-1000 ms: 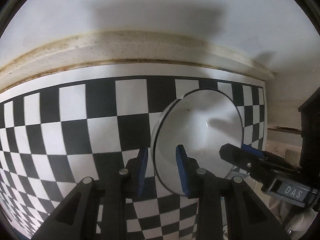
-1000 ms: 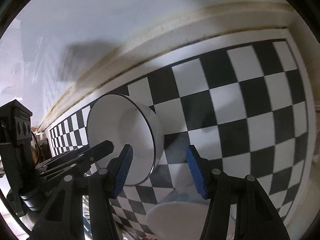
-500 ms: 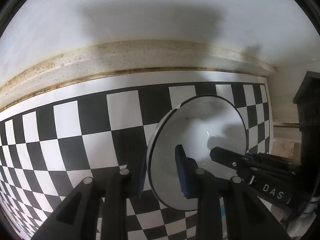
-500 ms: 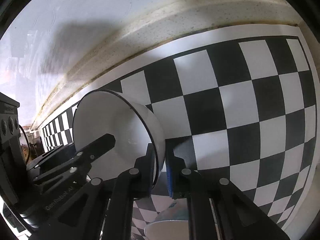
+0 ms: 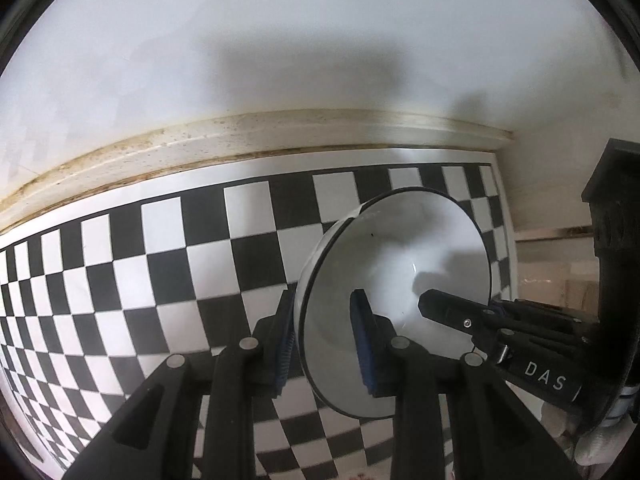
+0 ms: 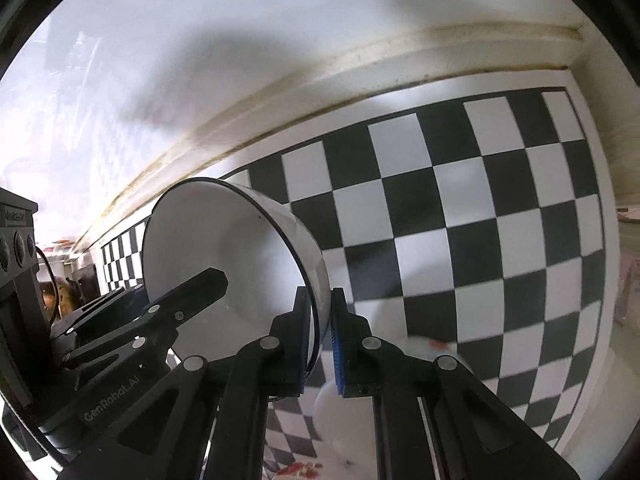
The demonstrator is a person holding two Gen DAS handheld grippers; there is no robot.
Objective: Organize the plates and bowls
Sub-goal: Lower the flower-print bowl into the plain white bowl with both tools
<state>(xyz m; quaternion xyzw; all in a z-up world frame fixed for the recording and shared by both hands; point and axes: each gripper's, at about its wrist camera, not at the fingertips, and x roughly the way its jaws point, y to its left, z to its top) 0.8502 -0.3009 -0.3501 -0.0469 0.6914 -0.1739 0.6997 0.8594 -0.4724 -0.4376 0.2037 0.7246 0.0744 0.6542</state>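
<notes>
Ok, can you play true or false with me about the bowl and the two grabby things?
1. Both grippers pinch the same white bowl. True: the left gripper and the right gripper each clamp its rim.
2. The bowl sits flat on the mat. False: it is held up, tipped on its side.
3. The mat has black and white squares. True.
4. The bowl is full of soup. False: its inside looks empty and white.
5. The bowl has a thin dark line round its rim. True.

Checkered mat (image 5: 168, 264), stained ledge (image 5: 280, 132), perhaps a wall (image 5: 320, 40).
</notes>
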